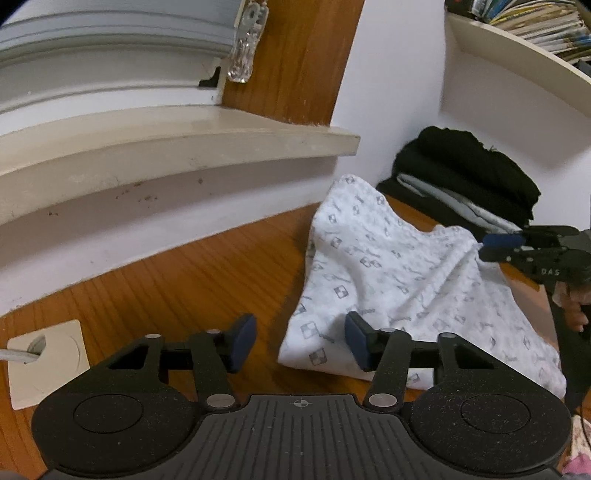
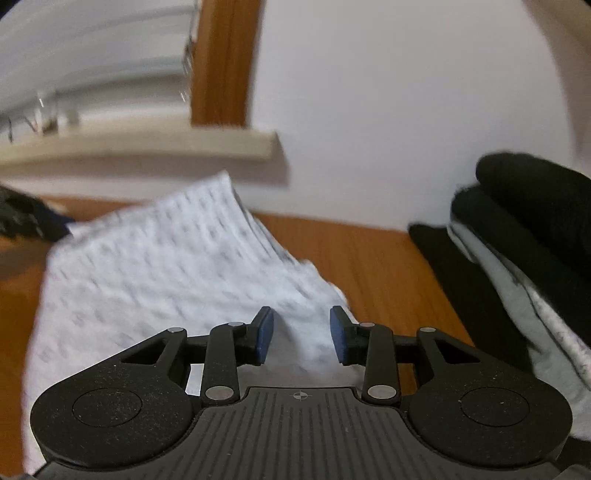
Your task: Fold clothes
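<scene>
We are holding the left gripper [image 1: 300, 341] low over the desk [image 1: 184, 288]. Its fingers [image 1: 243, 341] are standing wide apart and gripping nothing. One blue pad is hanging over bare wood. The other is sitting in front of the near edge of the white cloth with grey prints [image 1: 388, 266].

We are holding the right gripper [image 2: 301, 339] over the other side of that cloth [image 2: 155, 258]. Its fingers [image 2: 338, 339] are standing closer together, and the cloth is filling the gap between them. From the left camera, we are seeing the right gripper [image 1: 487, 247] pinching one corner. That corner is lifted, so the cloth is rising like a small tent, and the rest is lying on the desk. A hand [image 1: 576, 306] is holding the handle behind that gripper.

Just past the cloth, a pile of folded clothes [image 1: 461, 173], black with some grey, is sitting on the desk against the white wall. In the right camera this pile [image 2: 517, 229] is showing on the right, a bit blurred.

Near the left gripper, a pale cable plate [image 1: 48, 365] with a grey cable is sitting in the desk. A windowsill [image 1: 184, 147] is sticking out above. High on the right, a shelf [image 1: 517, 62] is carrying books [image 1: 546, 22].
</scene>
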`<state>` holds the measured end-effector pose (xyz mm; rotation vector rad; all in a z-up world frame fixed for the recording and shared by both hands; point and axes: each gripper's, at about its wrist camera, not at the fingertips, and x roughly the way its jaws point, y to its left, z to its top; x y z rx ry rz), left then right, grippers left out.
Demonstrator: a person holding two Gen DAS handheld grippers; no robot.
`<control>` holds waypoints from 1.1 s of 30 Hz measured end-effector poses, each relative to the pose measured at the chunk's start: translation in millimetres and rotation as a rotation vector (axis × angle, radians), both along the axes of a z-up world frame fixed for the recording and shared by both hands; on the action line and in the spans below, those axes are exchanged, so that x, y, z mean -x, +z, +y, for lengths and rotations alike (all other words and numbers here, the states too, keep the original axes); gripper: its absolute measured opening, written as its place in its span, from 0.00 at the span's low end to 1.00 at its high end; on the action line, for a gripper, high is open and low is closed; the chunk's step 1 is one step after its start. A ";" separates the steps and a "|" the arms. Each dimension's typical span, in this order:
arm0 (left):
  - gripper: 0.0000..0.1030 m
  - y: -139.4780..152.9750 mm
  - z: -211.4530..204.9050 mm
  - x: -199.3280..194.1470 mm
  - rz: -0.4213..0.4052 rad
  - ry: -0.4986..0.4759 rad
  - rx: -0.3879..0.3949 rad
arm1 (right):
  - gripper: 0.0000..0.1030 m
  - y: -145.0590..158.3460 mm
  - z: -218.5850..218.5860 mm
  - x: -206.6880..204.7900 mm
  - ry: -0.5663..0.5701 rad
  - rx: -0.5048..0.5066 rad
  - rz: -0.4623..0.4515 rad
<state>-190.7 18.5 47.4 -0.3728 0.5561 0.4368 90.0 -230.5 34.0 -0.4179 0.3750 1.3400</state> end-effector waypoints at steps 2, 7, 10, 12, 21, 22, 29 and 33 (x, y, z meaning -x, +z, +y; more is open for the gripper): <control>0.51 -2.1 -0.4 -1.8 0.011 -0.008 0.007 | 0.42 -2.6 4.8 6.5 0.038 0.005 0.030; 0.22 -5.6 0.2 -1.0 -0.005 -0.042 0.034 | 0.43 -23.8 15.5 19.8 0.088 0.053 -0.006; 0.08 0.9 -0.3 2.2 -0.025 -0.004 0.006 | 0.43 -30.2 14.2 21.2 0.098 0.038 -0.029; 0.02 8.8 0.9 7.2 -0.047 0.057 -0.018 | 0.43 -32.1 12.9 23.2 0.104 0.036 -0.050; 0.04 11.6 9.4 15.9 -0.041 0.099 -0.016 | 0.43 -31.7 9.5 23.7 0.107 0.036 -0.049; 0.04 12.6 8.6 15.8 -0.032 0.109 -0.026 | 0.44 -30.3 8.7 24.1 0.103 0.038 -0.046; 0.37 17.6 4.2 15.1 -0.053 0.107 -0.053 | 0.45 -18.4 -1.7 30.1 0.092 0.036 -0.016; 0.48 15.6 -1.7 8.1 -0.046 0.077 -0.066 | 0.50 -9.9 -7.1 42.6 0.130 0.009 0.036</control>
